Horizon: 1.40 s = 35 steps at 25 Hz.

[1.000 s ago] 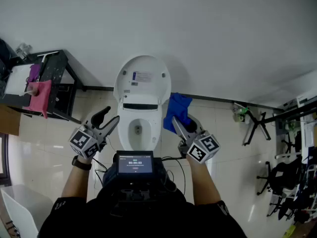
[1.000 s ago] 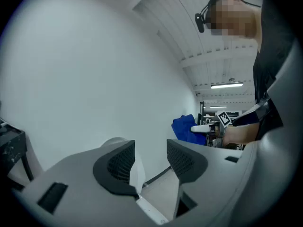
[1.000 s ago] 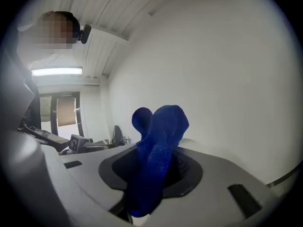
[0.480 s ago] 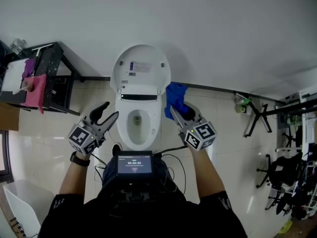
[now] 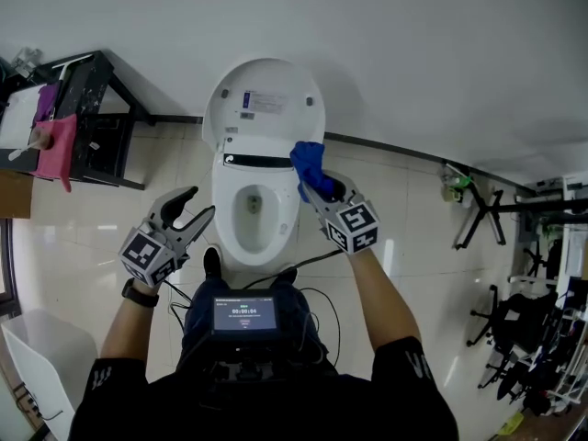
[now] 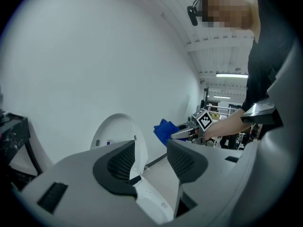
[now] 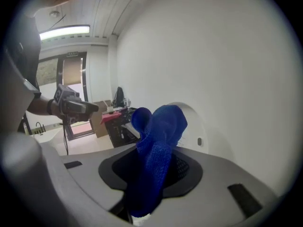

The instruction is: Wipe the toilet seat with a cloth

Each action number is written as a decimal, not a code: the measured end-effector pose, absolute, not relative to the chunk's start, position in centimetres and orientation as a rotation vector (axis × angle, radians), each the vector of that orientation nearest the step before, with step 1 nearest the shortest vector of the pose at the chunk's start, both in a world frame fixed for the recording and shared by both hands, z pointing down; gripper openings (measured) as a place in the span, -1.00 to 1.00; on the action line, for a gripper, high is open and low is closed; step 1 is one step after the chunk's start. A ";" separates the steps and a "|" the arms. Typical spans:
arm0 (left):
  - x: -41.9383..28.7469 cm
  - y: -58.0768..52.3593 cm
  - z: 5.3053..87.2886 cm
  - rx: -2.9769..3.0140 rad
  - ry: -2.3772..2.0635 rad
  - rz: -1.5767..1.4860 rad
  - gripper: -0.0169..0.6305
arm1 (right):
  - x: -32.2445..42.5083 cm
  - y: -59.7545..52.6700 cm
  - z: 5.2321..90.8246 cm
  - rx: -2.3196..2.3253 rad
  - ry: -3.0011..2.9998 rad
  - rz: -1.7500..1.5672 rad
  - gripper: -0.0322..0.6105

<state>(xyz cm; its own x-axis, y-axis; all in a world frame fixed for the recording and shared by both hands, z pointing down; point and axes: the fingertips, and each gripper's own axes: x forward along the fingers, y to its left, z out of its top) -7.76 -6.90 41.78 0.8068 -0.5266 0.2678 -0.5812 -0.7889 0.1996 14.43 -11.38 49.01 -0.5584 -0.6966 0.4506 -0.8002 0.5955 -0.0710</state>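
Observation:
A white toilet stands against the wall with its lid raised; the seat rim rings the open bowl. My right gripper is shut on a blue cloth and hovers over the seat's back right corner, near the hinge. In the right gripper view the cloth bulges up from between the jaws, with the lid behind it. My left gripper is open with nothing in it, left of the bowl. Its own view shows the lid, the blue cloth and the right gripper.
A black rack with a pink cloth stands at the left by the wall. A white bin sits at the lower left. Black stands and chairs crowd the right side. A cable trails on the tiled floor.
My right gripper has carried the blue cloth left and forward, from beside the toilet to over the seat's back right corner. The left gripper has drifted slightly back and left.

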 end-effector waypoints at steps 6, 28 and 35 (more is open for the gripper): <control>-8.0 -6.3 45.7 2.645 -0.881 0.330 -0.27 | 12.4 -12.5 57.6 0.991 -2.359 0.343 -0.46; -7.5 -6.2 61.0 2.448 -1.033 0.244 -0.28 | 9.1 -14.7 94.2 0.274 -1.827 -0.140 -0.44; -8.1 -5.3 65.2 2.398 -1.059 0.283 -0.28 | 11.5 -13.6 101.2 0.173 -1.680 -0.162 -0.44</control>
